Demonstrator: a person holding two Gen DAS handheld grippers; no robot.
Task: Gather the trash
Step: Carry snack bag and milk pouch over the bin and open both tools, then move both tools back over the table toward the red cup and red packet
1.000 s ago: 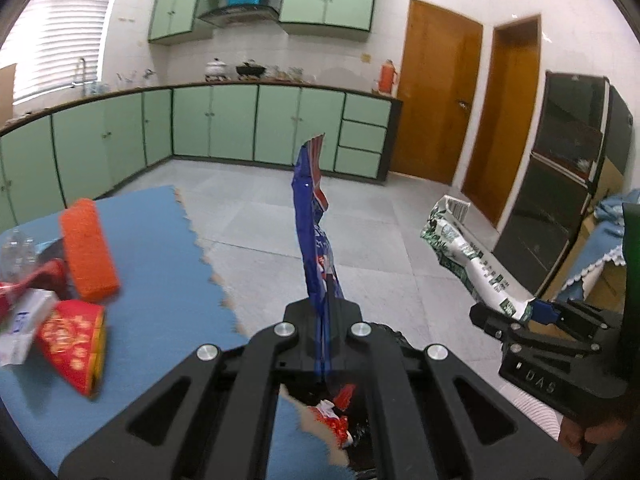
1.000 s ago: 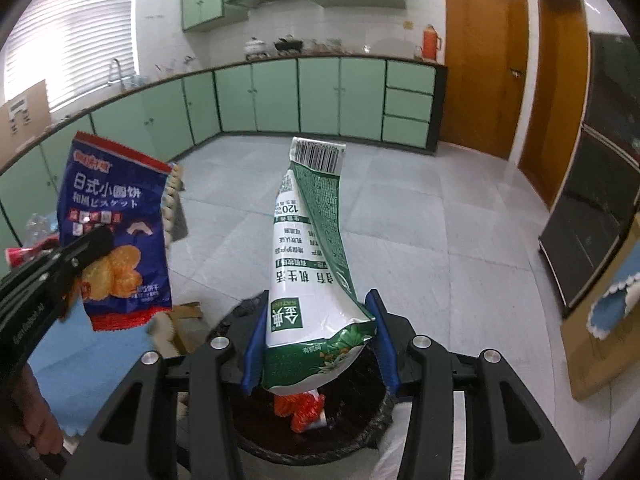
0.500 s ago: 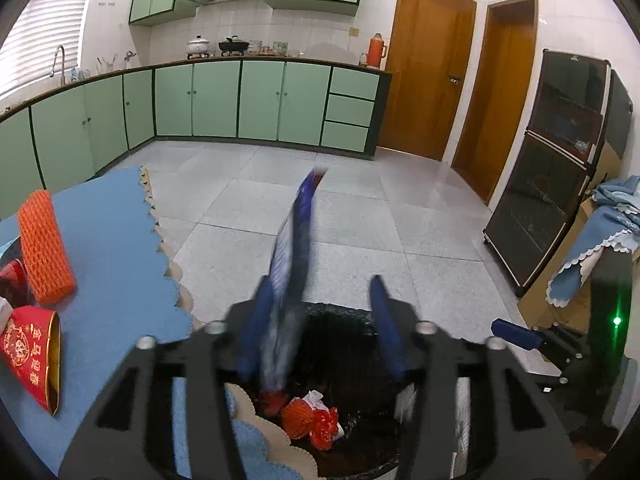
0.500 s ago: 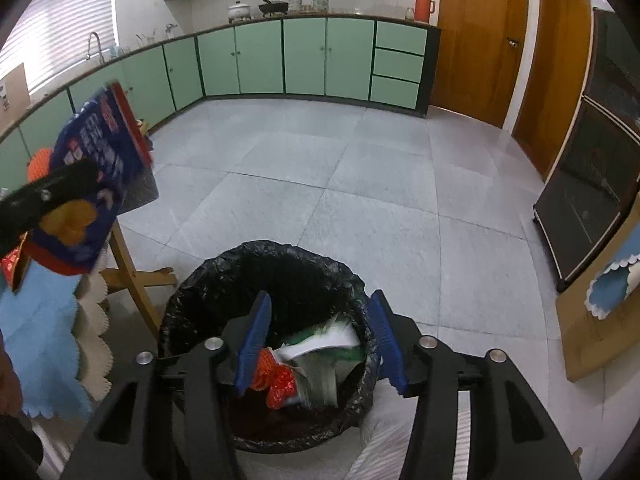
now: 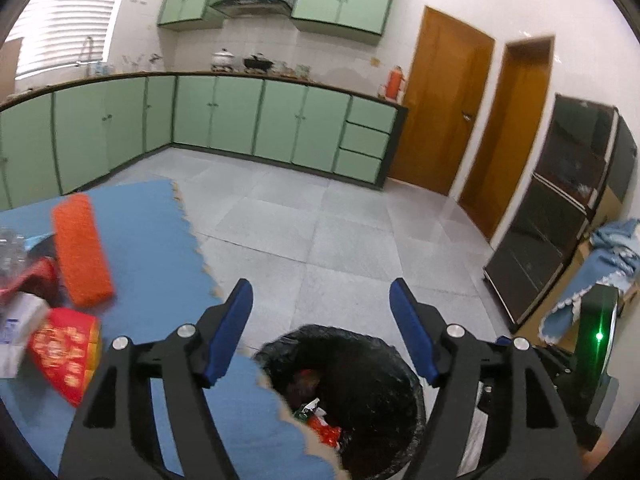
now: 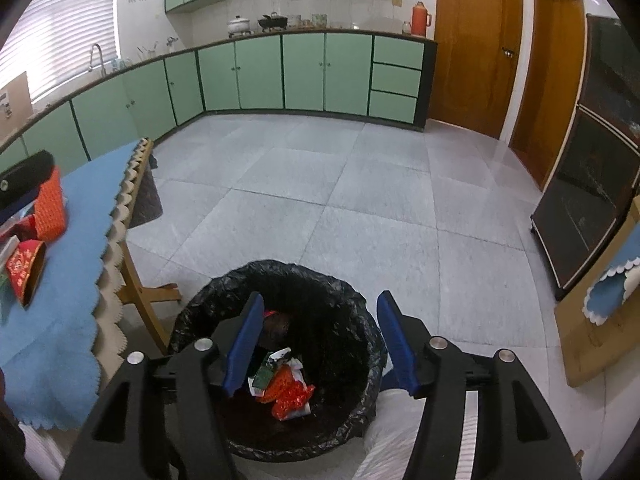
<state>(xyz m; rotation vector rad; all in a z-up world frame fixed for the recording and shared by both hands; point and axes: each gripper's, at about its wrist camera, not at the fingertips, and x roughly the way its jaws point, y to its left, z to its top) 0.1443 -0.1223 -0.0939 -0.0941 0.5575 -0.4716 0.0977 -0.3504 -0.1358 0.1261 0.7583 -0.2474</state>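
Table's got a blue scalloped cloth (image 5: 160, 240) over it. Sitting on it: an orange mesh block (image 5: 82, 250), a red patterned packet (image 5: 66, 350), a white box (image 5: 20, 320) and some blurry stuff at the edge. The bin (image 6: 276, 280) with its black liner stands on the grey tile floor (image 6: 360, 200) just beside the table.

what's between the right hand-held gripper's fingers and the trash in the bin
Nothing: the right wrist view shows open air between the right hand-held gripper and wrappers inside the bin.

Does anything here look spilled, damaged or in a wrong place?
Nothing looks spilled. The wrappers lie inside the black-lined trash bin, none on the grey tiled floor. Only the blue scalloped cloth on the table is still cluttered: an orange mesh sleeve and a red paper cup lie on their sides.
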